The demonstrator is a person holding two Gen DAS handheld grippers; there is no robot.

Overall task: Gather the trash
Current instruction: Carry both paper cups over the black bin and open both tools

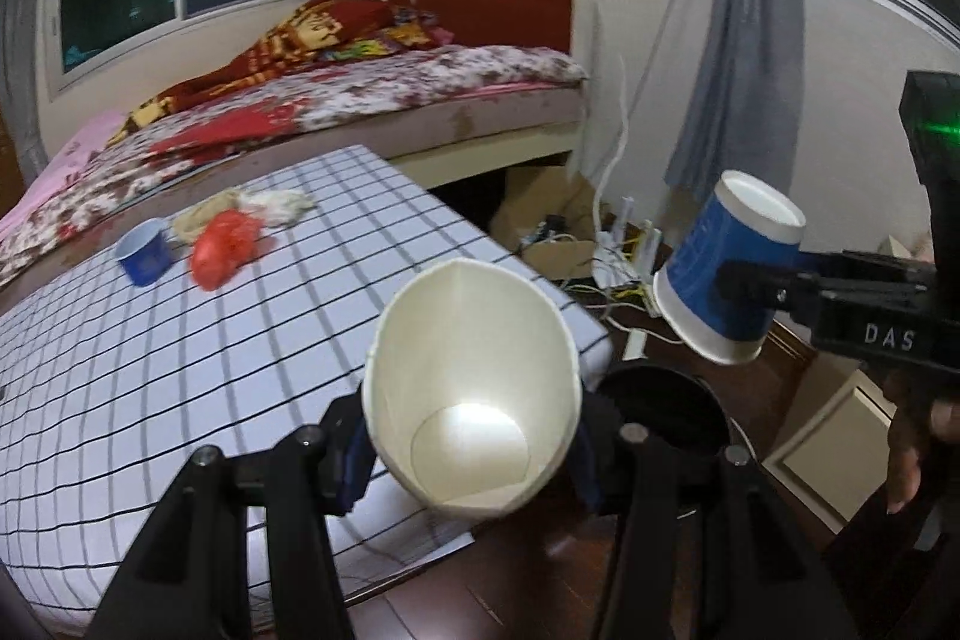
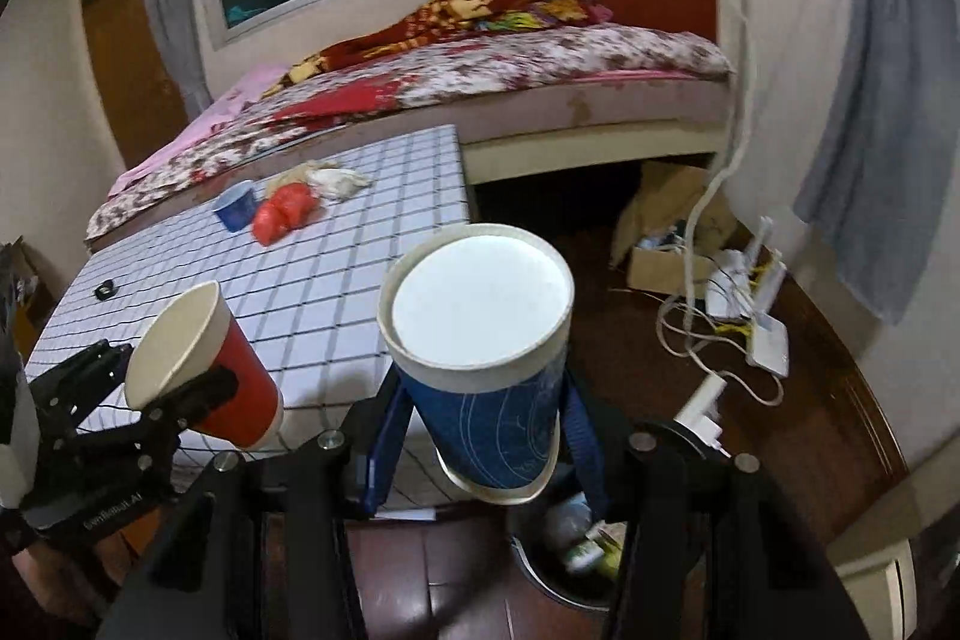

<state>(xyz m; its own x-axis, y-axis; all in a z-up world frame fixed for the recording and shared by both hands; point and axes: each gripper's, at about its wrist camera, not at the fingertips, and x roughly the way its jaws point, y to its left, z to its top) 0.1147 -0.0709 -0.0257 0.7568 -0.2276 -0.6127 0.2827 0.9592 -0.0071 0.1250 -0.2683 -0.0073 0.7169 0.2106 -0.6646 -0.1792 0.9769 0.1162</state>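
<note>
L gripper (image 1: 474, 436): clamped on red paper cup (image 2: 231, 388), pads on its sides; cup tipped, mouth toward L cam, so only white inside shows there.
R gripper (image 2: 480, 430): clamped on blue paper cup (image 2: 486, 370), held upside down, white base toward R cam; blue pads on both flanks.
Bin (image 2: 570, 550): dark round bin on floor, just below R gripper & beside table corner; some bottles/scraps inside. In L view its black rim (image 1: 660, 400) sits right behind the red cup.
Table (image 1: 180, 370): white grid cloth. Far end holds more trash: small blue cup (image 1: 144, 253), red plastic bag (image 1: 225, 247), crumpled tissue/wrappers (image 1: 264, 208), all close together, well apart from both grippers.
Beyond: bed (image 2: 480, 70), window, cables + router on floor to the right.
Risk 1: red cup is not yet over bin mouth; if let go now, prob. lands on table edge or floor.
Risk 2: thin paper walls; hard squeeze could crush a cup, or it slips out sideways.
Risk 3: both grippers near one small opening, may bump each other.
Hidden: bin mostly covered by gripper frames, fill level unclear. Small dark item on near table (image 2: 107, 289), can't ID. Red cup's colour hidden in L view.
</note>
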